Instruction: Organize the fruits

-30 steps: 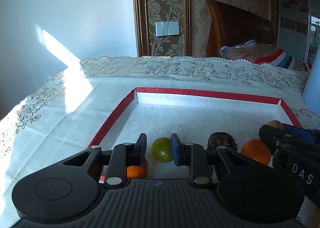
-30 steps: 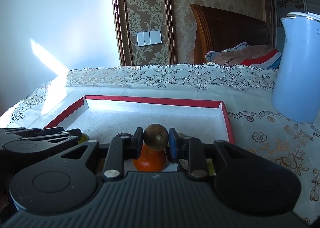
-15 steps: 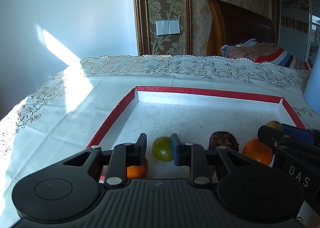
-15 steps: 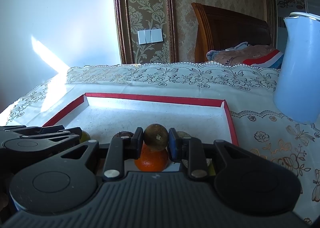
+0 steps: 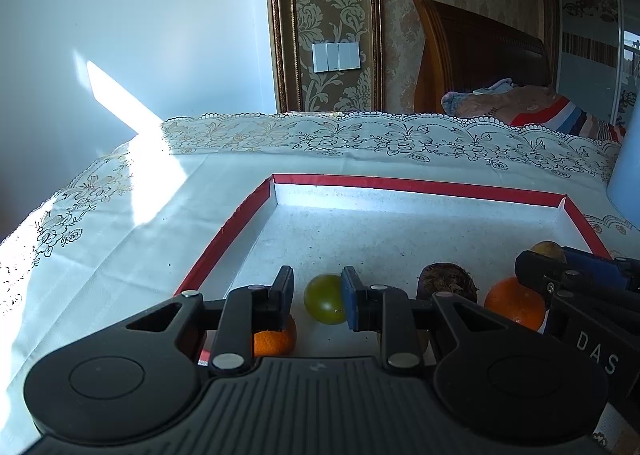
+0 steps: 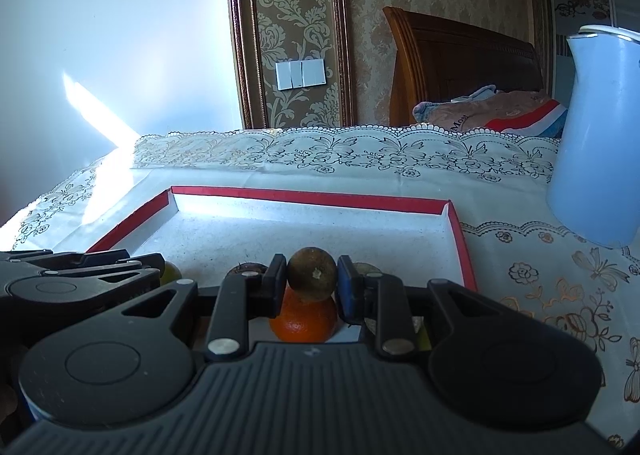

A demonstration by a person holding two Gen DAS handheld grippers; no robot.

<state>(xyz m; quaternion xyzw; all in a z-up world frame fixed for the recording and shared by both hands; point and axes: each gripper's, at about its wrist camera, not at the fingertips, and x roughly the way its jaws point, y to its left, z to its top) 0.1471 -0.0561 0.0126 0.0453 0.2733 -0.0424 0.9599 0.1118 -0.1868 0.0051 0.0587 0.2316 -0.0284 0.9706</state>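
A shallow white tray with a red rim (image 5: pixel 224 239) lies on the tablecloth; it also shows in the right wrist view (image 6: pixel 312 197). My left gripper (image 5: pixel 318 297) is open above the tray's near edge, with a green round fruit (image 5: pixel 324 301) in the gap between its fingers and apart from them. An orange (image 5: pixel 276 341) lies under its left finger. A brown kiwi (image 5: pixel 448 281) and another orange (image 5: pixel 514 303) lie to the right. My right gripper (image 6: pixel 312 281) is shut on a brown-green round fruit (image 6: pixel 312 273), held just above an orange (image 6: pixel 304 319).
A pale blue kettle (image 6: pixel 596 143) stands on the tablecloth right of the tray. The lace tablecloth (image 5: pixel 120 235) spreads left of the tray and behind it. A wooden headboard (image 5: pixel 472 59) and bedding stand beyond the table. The tray's far half is bare.
Both views have shifted slightly; the tray sits a little lower and nearer in the frames. The right gripper's hold on the brown-green fruit is unchanged. The left stays open.
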